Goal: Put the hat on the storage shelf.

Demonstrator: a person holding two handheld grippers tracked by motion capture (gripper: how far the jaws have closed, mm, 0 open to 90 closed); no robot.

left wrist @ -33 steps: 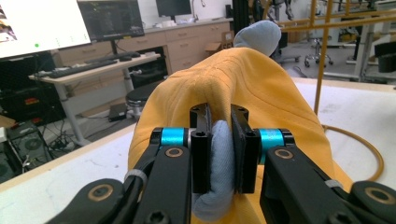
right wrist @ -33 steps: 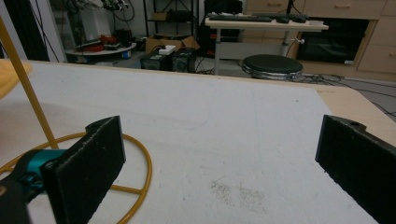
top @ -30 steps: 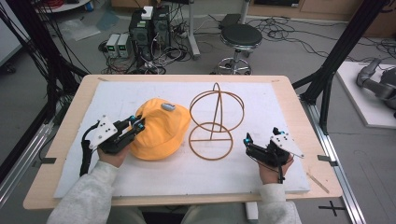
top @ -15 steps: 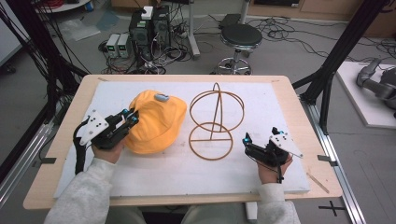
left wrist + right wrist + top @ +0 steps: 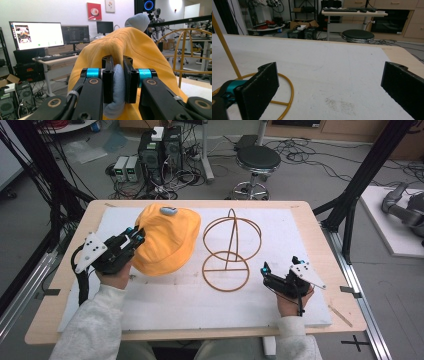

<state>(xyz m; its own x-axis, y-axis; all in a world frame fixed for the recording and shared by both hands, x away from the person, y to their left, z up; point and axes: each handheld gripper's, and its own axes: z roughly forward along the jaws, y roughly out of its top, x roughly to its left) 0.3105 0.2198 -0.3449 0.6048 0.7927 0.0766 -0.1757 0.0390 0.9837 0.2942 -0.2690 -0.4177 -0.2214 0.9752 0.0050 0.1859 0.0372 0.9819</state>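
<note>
An orange bucket hat (image 5: 167,240) with a pale blue lining hangs lifted over the left half of the white mat. My left gripper (image 5: 136,236) is shut on its brim at the hat's left side. In the left gripper view the two jaws pinch the blue-lined brim fold (image 5: 117,77), and the hat's crown (image 5: 140,50) rises beyond them. A gold wire hat stand (image 5: 230,245) stands upright at the mat's middle, just right of the hat, and appears again (image 5: 185,50). My right gripper (image 5: 265,272) rests open near the stand's base ring (image 5: 287,87), its jaws wide apart (image 5: 329,82) and holding nothing.
A white mat (image 5: 300,235) covers the wooden table (image 5: 320,220). Behind the table are a black stool (image 5: 257,160) and computer boxes (image 5: 160,145) on the floor. Black frame posts (image 5: 360,180) rise at both sides.
My left gripper has moved left and upward, lifting the hat so its crown tips farther back. The right gripper has stayed in place, open.
</note>
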